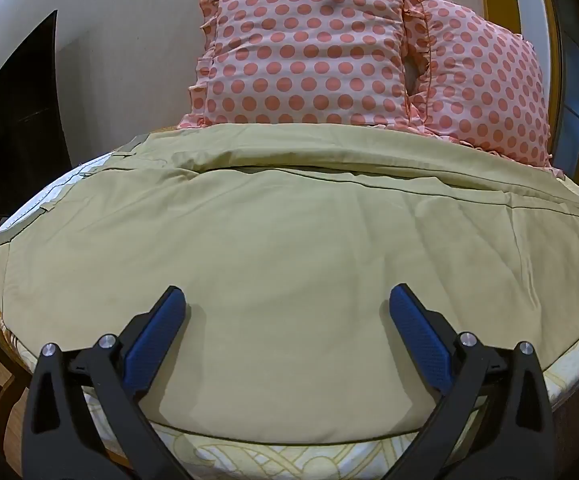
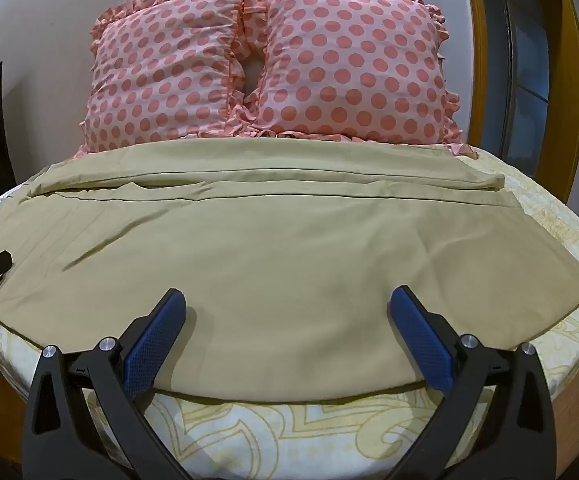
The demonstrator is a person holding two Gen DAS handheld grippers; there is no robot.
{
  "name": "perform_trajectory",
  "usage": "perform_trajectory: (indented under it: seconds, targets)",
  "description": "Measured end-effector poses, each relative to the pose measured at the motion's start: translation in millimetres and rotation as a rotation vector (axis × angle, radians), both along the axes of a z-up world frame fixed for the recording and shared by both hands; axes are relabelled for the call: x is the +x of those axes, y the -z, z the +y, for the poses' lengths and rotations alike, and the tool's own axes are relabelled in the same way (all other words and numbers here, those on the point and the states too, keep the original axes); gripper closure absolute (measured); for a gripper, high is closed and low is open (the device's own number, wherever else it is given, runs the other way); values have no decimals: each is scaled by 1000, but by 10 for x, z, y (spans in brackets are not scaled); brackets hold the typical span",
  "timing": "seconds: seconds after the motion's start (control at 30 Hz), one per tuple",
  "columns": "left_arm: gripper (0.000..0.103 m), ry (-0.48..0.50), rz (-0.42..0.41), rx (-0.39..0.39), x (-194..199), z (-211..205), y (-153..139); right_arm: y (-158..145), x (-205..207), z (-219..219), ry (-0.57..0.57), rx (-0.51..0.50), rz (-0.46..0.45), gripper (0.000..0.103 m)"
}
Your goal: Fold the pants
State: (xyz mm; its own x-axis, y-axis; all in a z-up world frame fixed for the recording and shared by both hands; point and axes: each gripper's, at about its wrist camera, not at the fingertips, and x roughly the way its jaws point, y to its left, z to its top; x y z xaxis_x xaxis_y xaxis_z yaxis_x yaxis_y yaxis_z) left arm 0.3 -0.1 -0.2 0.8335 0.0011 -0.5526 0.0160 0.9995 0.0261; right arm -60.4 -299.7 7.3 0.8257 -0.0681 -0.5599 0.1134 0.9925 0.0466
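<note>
Left wrist view: khaki pants (image 1: 289, 248) lay crosswise ahead on bed (image 1: 329, 458); left tool (image 1: 287, 306) and right tool (image 2: 287, 306) both gaped wide, empty, level at near edge.

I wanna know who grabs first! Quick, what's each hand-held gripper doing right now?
Left hand-held gripper: open, holding nothing, over the tan pants.
Right hand-held gripper: open, holding nothing, also over the pants.

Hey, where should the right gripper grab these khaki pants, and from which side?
Probably the near right corner of the pants, approached from the right. The cloth lies flat on the bed, so only its edges offer a lip, and that corner is free. The right gripper is open above the cloth.
</note>
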Motion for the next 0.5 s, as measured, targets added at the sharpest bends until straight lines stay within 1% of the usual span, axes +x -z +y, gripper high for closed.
perform_trajectory:
  seconds: [0.5]
  targets:
    - [2, -6, -14, -3, -4, 5, 2, 11, 9, 8, -4, 0, 0, 1]
